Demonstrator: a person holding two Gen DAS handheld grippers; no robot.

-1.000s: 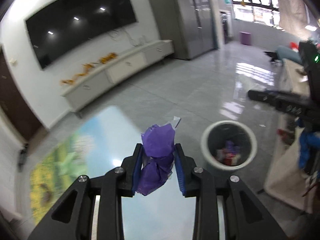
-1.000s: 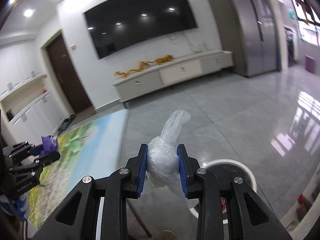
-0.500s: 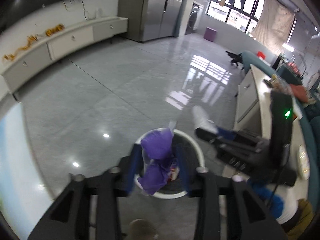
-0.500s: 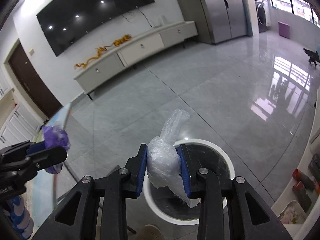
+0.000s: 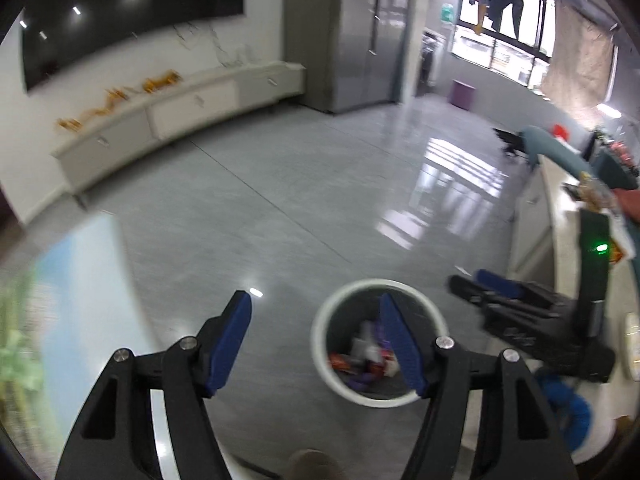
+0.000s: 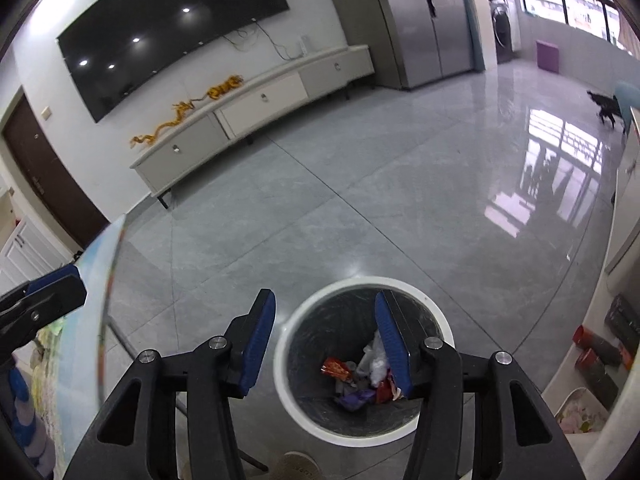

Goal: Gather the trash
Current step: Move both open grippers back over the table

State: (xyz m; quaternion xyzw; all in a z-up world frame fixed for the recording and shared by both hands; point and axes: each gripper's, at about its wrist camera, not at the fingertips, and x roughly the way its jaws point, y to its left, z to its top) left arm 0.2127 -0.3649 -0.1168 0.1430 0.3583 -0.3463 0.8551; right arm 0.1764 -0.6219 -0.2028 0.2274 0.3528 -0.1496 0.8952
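**Blue-padded jaws spread above the bin**

Left hand-held gripper [image 5: 316,336] gapes, holding nothing. Right hand-held gripper [image 6: 326,338] is likewise spread over the white-rimmed trash can [image 6: 362,285], where wrappers [image 6: 362,376] lie heaped on the bottom.

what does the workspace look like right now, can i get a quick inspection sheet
Surface: glossy grey tiled floor; edge of a table with a printed landscape top at left.
Job's things: white-rimmed bin on the floor below both grippers, holding a clear plastic bag, a purple wrapper and red packets.
Clutter: red cans and a box at the right edge.
Grippers: left gripper open, empty; right gripper open, empty, over the bin.
Cables: loose wires on the wall under the TV.
Surroundings: wall TV, low white cabinet, steel fridge, dark door.
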